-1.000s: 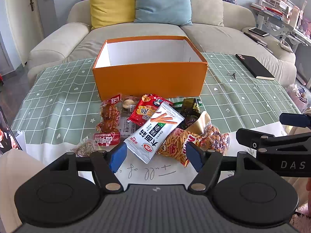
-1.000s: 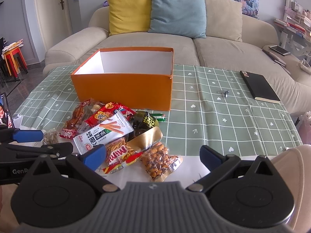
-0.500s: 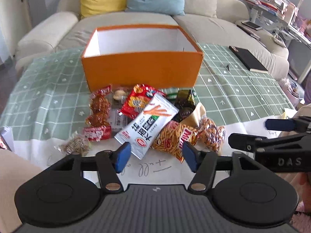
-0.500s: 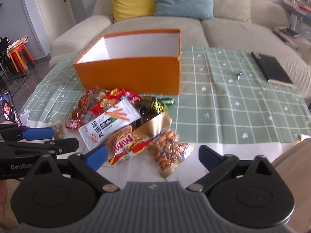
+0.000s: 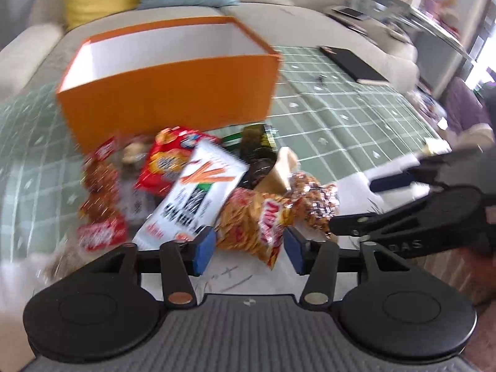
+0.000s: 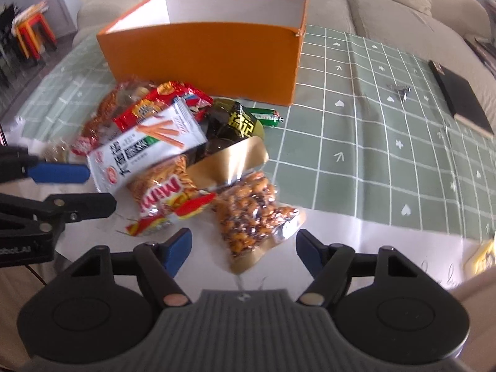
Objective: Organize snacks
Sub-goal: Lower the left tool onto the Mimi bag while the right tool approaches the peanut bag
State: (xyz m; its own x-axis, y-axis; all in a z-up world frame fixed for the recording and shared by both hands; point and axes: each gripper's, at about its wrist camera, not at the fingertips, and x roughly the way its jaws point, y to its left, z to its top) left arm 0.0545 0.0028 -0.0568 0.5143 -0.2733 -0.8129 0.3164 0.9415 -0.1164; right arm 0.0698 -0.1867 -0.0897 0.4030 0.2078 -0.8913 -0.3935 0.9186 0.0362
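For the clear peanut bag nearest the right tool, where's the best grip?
Pinch the clear peanut bag's flat gold sealed end, which points toward the right tool. Come straight in from the near table edge: that thin flap lies uncovered, while the bulging middle looks slippery.

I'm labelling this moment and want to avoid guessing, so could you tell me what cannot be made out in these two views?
- Floor of the orange box: both views, hidden by its front wall, so contents unknown.
- Snacks at the pile's left, such as the red-labelled pack: left wrist view, motion blur makes the print unreadable.
- Dark packet: right wrist view, partly covered by the white breadstick pack.
- Small metal object on the tablecloth: too small to identify.
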